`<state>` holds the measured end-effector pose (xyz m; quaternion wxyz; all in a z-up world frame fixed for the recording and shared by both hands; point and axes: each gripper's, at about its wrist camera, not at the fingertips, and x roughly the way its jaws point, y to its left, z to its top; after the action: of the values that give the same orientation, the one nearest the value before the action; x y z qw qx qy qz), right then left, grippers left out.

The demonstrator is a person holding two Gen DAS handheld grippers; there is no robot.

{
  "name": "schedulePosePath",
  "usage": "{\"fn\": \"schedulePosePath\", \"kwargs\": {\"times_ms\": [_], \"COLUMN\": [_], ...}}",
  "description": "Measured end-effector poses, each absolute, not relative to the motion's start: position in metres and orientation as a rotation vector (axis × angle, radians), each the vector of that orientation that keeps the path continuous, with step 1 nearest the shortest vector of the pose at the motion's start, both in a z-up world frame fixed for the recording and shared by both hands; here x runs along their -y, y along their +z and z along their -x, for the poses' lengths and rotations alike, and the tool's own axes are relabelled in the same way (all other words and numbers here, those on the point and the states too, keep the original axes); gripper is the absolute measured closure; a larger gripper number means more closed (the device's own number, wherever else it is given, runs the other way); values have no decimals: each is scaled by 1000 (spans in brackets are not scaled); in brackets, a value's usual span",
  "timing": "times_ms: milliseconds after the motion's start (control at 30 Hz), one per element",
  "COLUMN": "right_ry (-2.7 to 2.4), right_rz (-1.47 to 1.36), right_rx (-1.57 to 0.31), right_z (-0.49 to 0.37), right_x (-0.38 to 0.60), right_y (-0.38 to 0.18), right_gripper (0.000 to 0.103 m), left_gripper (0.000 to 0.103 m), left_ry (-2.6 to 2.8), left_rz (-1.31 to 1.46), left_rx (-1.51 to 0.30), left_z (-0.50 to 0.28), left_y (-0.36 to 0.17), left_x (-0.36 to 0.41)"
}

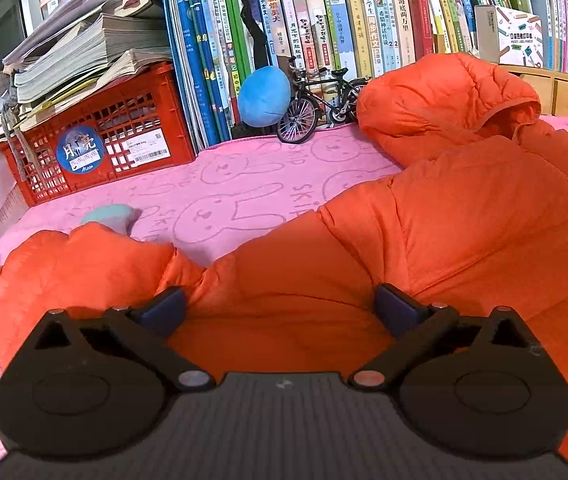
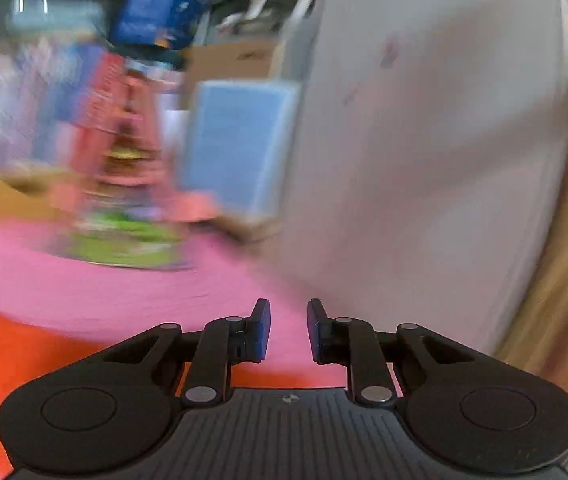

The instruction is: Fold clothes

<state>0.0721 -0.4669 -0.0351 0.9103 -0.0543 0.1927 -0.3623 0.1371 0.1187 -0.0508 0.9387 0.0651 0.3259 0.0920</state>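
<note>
Bench (image 1: 244,184), covered in pink rabbit-print cloth: an orange padded jacket (image 1: 443,216) lay spread from the 3 o'clock edge across to 8 o'clock of the left wrist view, hood (image 1: 435,100) bunched at 1 o'clock against shelved books (image 1: 323,24); a red crate (image 1: 96,140) under stacked papers stood at 10 o'clock, a model bicycle (image 1: 315,104) and blue plush ball (image 1: 264,96) at 12 o'clock. Left gripper (image 1: 282,308): jaws spread wide over jacket fabric, pads not pressing it. Right gripper (image 2: 288,330): jaws narrowly apart, nothing between them, above pink cloth, jacket edge at 8 o'clock; surroundings blurred.
</note>
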Motion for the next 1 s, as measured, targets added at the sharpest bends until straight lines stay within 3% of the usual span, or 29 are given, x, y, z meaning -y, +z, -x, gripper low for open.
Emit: {"fn": "schedulePosePath", "kwargs": {"times_ms": [33,67,100,133,233,333,433,567,733,833,1000], "right_ry": [-706,-665,-559,-437,-203,-194,-440,-608,-65,231,394], "right_rz": [50,-12,-122,-241,-426,-400,-169,232,77,44,146], "right_rx": [-407,-417,-430,-448,-505,-601,-663,-563,-500,-531,-597], "right_z": [-65,-59,-49,-39,-30,-50,-72,-77,-79,-99,-128], "right_x": [469,472,474,474,462,451,442,382,289,214,118], "right_y": [-31,-26,-24,-25,-41,-65,-80,-59,-14,-12,-44], "right_gripper": [77,63,41,37,36,37,49,46,26,26,26], "left_gripper": [0,0,0,0,0,0,0,0,0,5,0], "left_ry": [189,189,191,191,189,187,186,187,180,166,220], "left_rz": [-133,-134,-133,-133,-130,-125,-123,-125,-98,-31,57], "left_rx": [-665,-665,-664,-665,-666,-667,-668,-668,-667,-646,-450], "left_z": [-137,-137,-137,-137,-137,-137,-138,-138,-138,-123,-51], "left_y": [-51,-51,-51,-51,-51,-51,-51,-52,-51,-41,-6], "left_x": [-119,-119,-119,-118,-119,-119,-119,-118,-122,-127,-163]}}
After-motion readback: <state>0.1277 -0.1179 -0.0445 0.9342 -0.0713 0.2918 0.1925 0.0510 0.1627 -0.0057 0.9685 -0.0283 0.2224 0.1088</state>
